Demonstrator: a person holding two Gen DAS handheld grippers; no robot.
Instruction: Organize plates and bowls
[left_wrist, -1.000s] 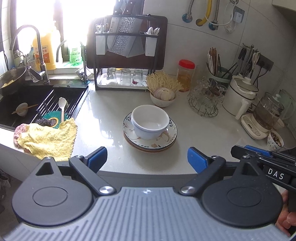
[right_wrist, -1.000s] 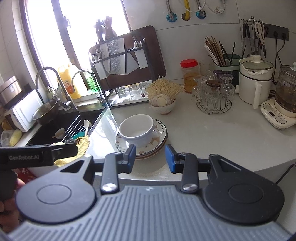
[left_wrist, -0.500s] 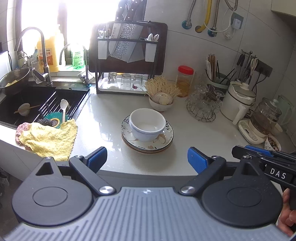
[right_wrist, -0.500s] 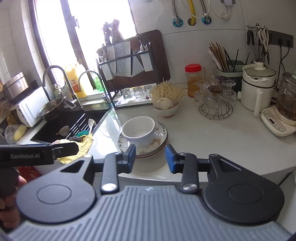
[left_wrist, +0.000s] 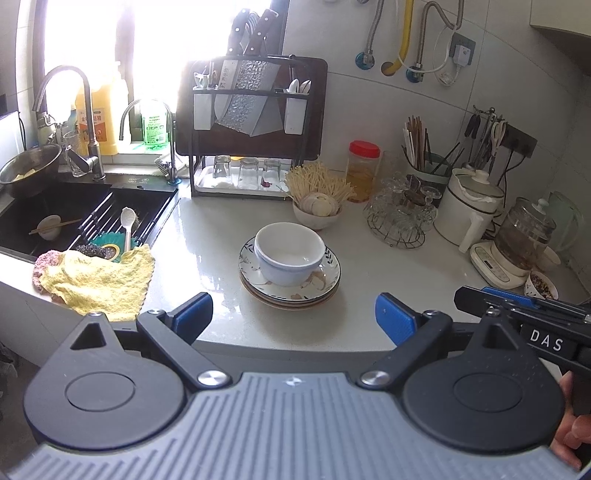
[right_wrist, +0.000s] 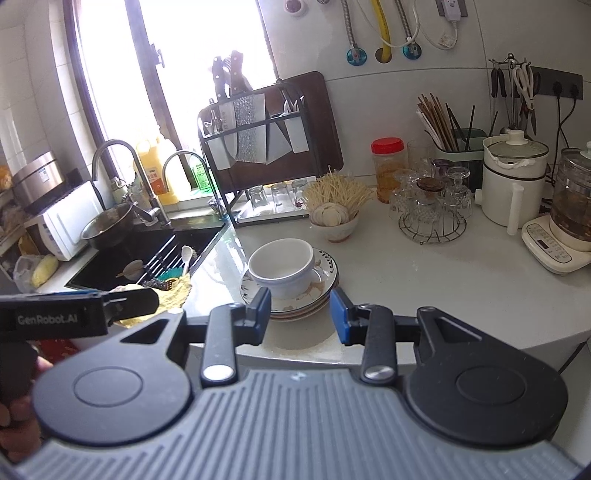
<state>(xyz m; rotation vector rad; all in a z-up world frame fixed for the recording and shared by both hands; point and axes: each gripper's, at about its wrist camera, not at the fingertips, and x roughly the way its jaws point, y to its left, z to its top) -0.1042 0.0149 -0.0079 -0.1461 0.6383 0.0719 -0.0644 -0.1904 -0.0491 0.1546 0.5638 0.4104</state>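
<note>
A white bowl (left_wrist: 290, 254) sits on a stack of patterned plates (left_wrist: 325, 282) in the middle of the white counter (left_wrist: 207, 236). They also show in the right wrist view: the bowl (right_wrist: 282, 264) on the plates (right_wrist: 325, 275). My left gripper (left_wrist: 293, 317) is open wide and empty, held back at the counter's front edge, apart from the plates. My right gripper (right_wrist: 300, 314) is partly open and empty, just in front of the plates. A small bowl (left_wrist: 317, 214) holding mushrooms stands behind the stack.
A black sink (left_wrist: 74, 210) with a bowl, chopsticks and a spoon lies at the left, a yellow cloth (left_wrist: 96, 280) on its edge. A knife rack with glasses (left_wrist: 251, 147) stands behind. A glass holder (left_wrist: 399, 218), kettle (left_wrist: 469, 206) and tea maker (left_wrist: 517, 247) stand at the right.
Both grippers have pulled back and risen a little, so the bowl and plates look smaller and farther. The jaws have kept their openings.
</note>
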